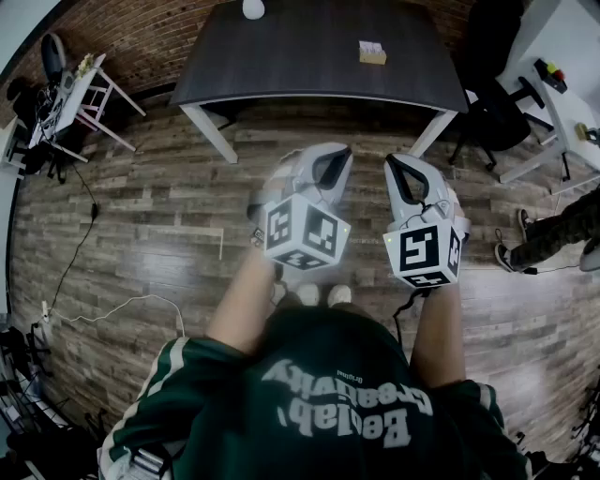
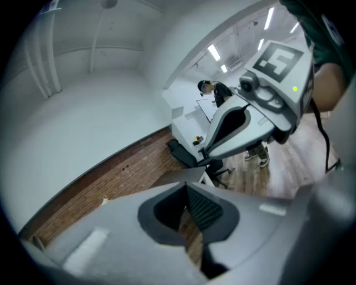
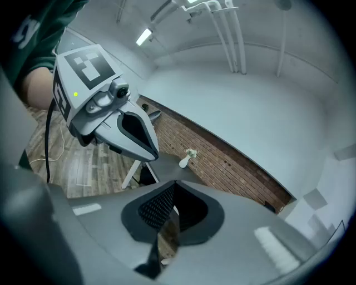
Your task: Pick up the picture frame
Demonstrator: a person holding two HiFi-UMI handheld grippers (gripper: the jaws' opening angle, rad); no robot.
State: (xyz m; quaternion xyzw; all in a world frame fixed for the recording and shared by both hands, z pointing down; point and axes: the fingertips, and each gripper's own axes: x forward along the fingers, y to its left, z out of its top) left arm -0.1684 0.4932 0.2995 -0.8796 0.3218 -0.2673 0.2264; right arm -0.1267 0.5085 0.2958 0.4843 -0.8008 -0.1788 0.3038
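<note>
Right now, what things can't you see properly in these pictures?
- Small tan object on the dark table, head view: too small to tell whether it is the picture frame.
- White vase, head view: cut off by the top edge.
- Person's legs, head view: the rest is cut off by the right edge.
- Tabletop, both gripper views: mostly hidden by the shut jaws.

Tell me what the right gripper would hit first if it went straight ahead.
Probably the dark table: the right gripper, shut and empty, aims toward its near edge, with nothing visible in between. Depth is unclear, so it might pass under.
</note>
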